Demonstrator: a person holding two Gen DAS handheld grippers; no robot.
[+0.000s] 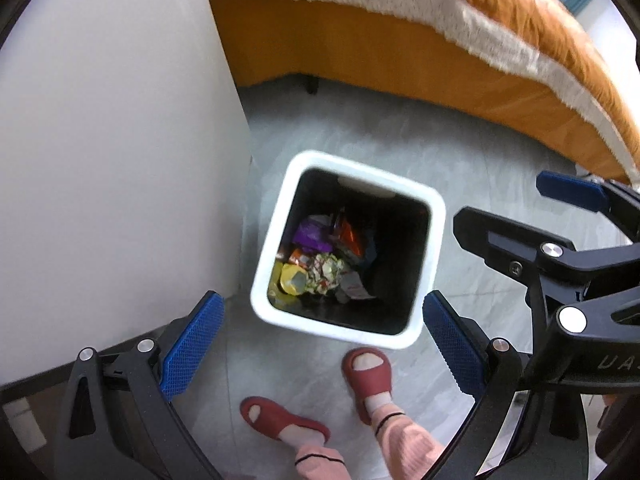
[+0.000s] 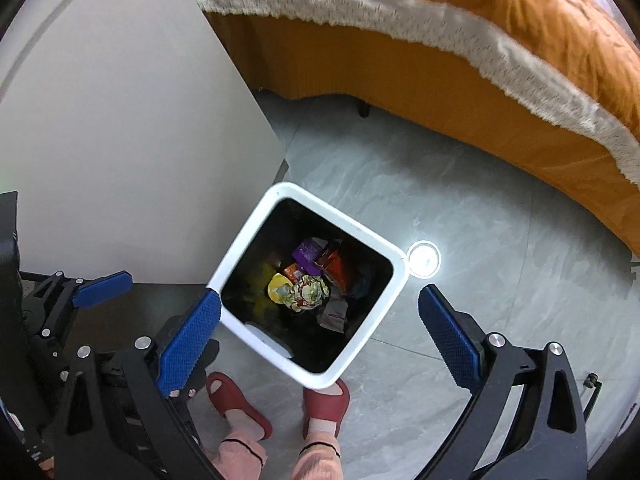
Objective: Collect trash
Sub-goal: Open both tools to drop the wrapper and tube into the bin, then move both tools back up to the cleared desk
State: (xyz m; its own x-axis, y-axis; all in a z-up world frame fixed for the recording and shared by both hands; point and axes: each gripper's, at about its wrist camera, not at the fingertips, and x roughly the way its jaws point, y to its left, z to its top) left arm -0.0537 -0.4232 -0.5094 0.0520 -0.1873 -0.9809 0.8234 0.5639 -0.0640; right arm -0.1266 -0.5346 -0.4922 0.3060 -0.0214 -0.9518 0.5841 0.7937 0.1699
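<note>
**Left hand-held gripper** (image 1: 320, 344): jaws spread wide, blue pads bare, nothing between them. It points steeply down over the bin.

**Right hand-held gripper** (image 2: 320, 336): jaws likewise wide apart and empty, aimed down at the same opening. In the left wrist view it shows at the right edge, just beside the left one.

**Step in hand (judged):** release over the bin. Both loads appear to be dropped. To do it well, keep the jaws fully apart above the opening until nothing clings to the pads, then lift straight up clear of the rim so the bin is not knocked.

**Trash bin** (image 1: 267, 264): white, square with rounded corners, dark inside. It stands on the floor (image 2: 480, 216) directly below both grippers, near the corner of the white cabinet (image 1: 120, 160).

**Trash** (image 1: 326, 270): crumpled wrappers (purple, orange, yellow, pale green) lying at the bottom of the bin, toward its cabinet side, well below the pads.

**Person's feet** (image 1: 370, 376): red slippers, just at the bin's near rim.

**Bed** (image 2: 440, 80): orange, fringed cover, beyond the bin.
</note>
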